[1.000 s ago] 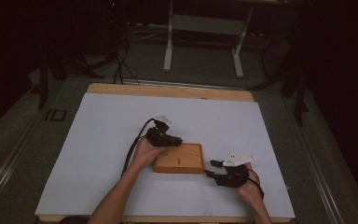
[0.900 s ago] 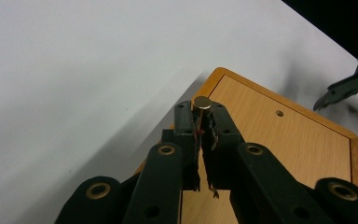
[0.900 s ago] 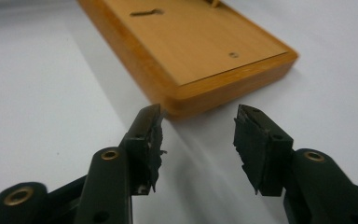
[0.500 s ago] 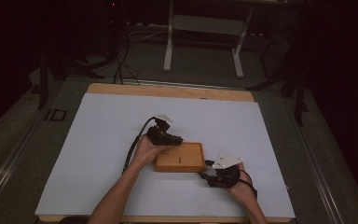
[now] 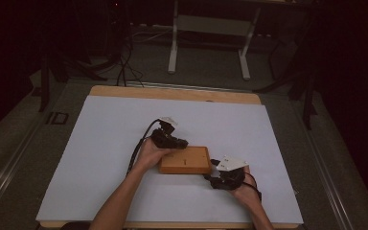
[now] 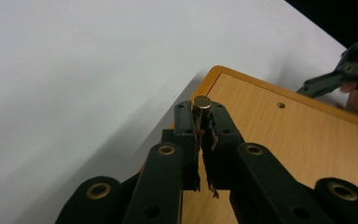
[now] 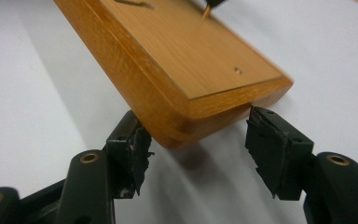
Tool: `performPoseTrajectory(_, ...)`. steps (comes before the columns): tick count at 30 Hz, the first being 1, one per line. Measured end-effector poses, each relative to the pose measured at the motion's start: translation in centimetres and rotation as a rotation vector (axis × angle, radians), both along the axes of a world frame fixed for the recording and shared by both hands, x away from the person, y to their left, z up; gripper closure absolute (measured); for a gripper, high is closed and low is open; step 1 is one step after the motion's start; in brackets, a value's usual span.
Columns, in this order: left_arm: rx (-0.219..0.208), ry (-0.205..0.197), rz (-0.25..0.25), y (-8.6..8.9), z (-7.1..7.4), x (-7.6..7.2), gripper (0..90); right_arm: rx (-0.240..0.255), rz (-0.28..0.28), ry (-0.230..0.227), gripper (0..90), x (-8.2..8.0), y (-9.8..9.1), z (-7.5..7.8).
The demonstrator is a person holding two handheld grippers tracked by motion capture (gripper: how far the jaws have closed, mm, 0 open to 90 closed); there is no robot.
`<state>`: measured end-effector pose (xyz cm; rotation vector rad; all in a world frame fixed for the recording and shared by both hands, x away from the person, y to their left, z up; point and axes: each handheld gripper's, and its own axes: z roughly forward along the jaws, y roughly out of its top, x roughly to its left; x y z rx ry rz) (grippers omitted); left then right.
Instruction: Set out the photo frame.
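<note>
A wooden block [image 5: 184, 160] lies flat on the white table cover, with a small hole [image 6: 280, 105] in its top face. My left gripper [image 6: 203, 114] hovers over the block's left part, shut on a small brass peg [image 6: 202, 102] whose round head sticks out between the jaw tips. In the high view the left gripper [image 5: 172, 140] sits at the block's far left corner. My right gripper [image 7: 196, 135] stands open around the block's near corner [image 7: 182, 126], one jaw on each side. The same gripper [image 5: 215, 175] shows at the block's right front corner in the high view.
The white cover [image 5: 100, 143] spreads over a wooden table [image 5: 172, 93] with room on all sides of the block. Behind the table a metal stand [image 5: 208, 43] and cables [image 5: 120, 62] rest on the dark floor.
My right gripper has slid left and toward the block, so its open jaws now bracket the block's corner. The left gripper has barely moved.
</note>
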<state>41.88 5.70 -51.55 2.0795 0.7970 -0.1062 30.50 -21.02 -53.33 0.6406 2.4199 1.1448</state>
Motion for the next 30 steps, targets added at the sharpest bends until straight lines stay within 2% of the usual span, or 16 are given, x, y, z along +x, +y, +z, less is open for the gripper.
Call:
performPoseTrajectory(4, 0.001, 0.008, -0.02, 0.3, 0.1, -0.2, 85.2, 0.015, 0.006, -0.009, 39.8, -0.3, 0.0, 0.5)
performPoseTrajectory(10, -0.019, 0.017, -0.034, 0.7, 0.2, -0.5, 85.2, 0.012, 0.022, -0.036, 39.0, -0.7, 0.2, 0.9)
performPoseTrajectory(17, -0.032, 0.038, -0.063, 0.4, -0.2, -0.7, 85.1, -0.014, 0.026, -0.07, 31.8, -0.7, 0.7, 0.8)
performPoseTrajectory(22, -0.022, 0.05, -0.081, 0.2, -0.2, -0.9, 85.0, -0.03, 0.05, -0.091, 27.1, -1.0, 1.1, 0.9)
performPoseTrajectory(28, -0.027, 0.071, -0.084, 0.2, -0.3, -1.0, 84.9, -0.032, 0.055, -0.096, 26.5, -1.1, 1.4, 1.0)
performPoseTrajectory(30, -0.036, 0.085, -0.105, 0.0, -0.4, -1.1, 84.7, -0.022, 0.076, -0.095, 28.7, -1.2, 1.5, 1.1)
